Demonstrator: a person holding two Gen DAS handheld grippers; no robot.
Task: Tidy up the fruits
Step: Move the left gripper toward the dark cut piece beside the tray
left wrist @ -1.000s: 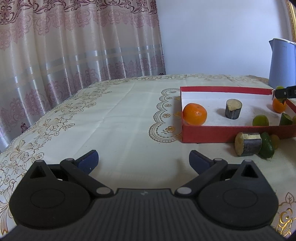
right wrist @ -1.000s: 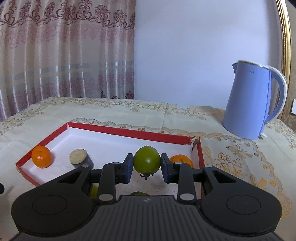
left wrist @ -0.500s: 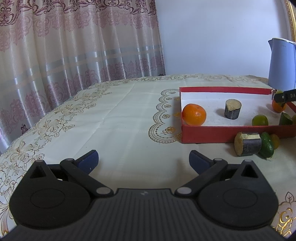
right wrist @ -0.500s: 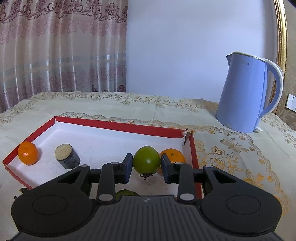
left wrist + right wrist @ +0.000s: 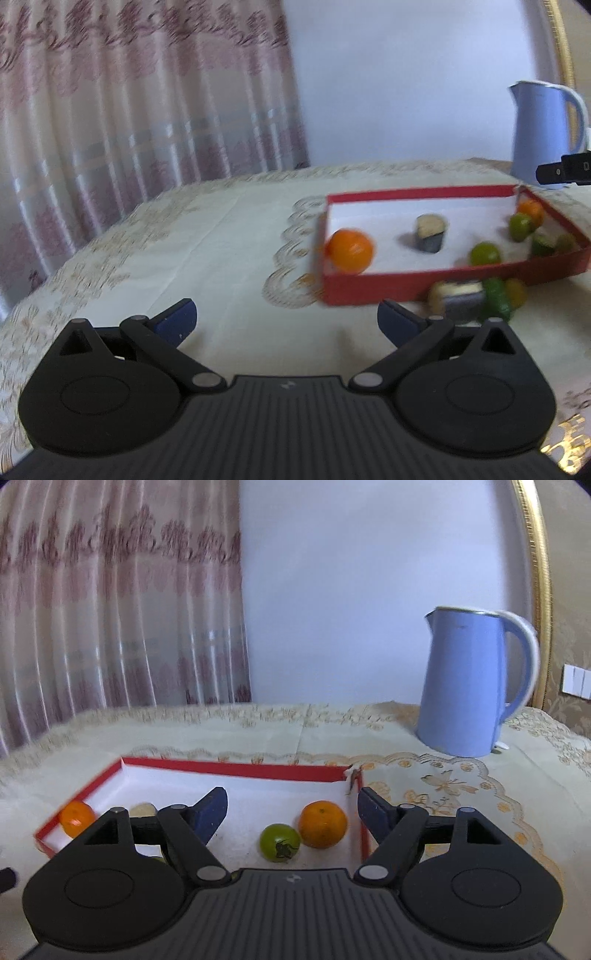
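Your right gripper (image 5: 291,808): jaws just opened wide, empty; the green tomato (image 5: 279,842) lies in the red tray (image 5: 236,768), touching an orange (image 5: 322,824). Your left gripper (image 5: 286,321): wide open, holding nothing, above the tablecloth (image 5: 184,251).

A shallow red tray (image 5: 236,768) with a white floor lies flat on the worktop. In its right far corner a green tomato (image 5: 279,842), stalk end turned to the front, rests touching an orange mandarin (image 5: 323,824). At the left end sits another mandarin (image 5: 349,250), and near it a stubby dark-skinned cut piece with a pale top (image 5: 429,232) stands upright. More small green fruits (image 5: 485,253) lie along the near wall inside. Outside, just beside the front wall, a second cut piece (image 5: 458,301) lies on its side against a green fruit (image 5: 498,300) and a yellowish one (image 5: 516,291).
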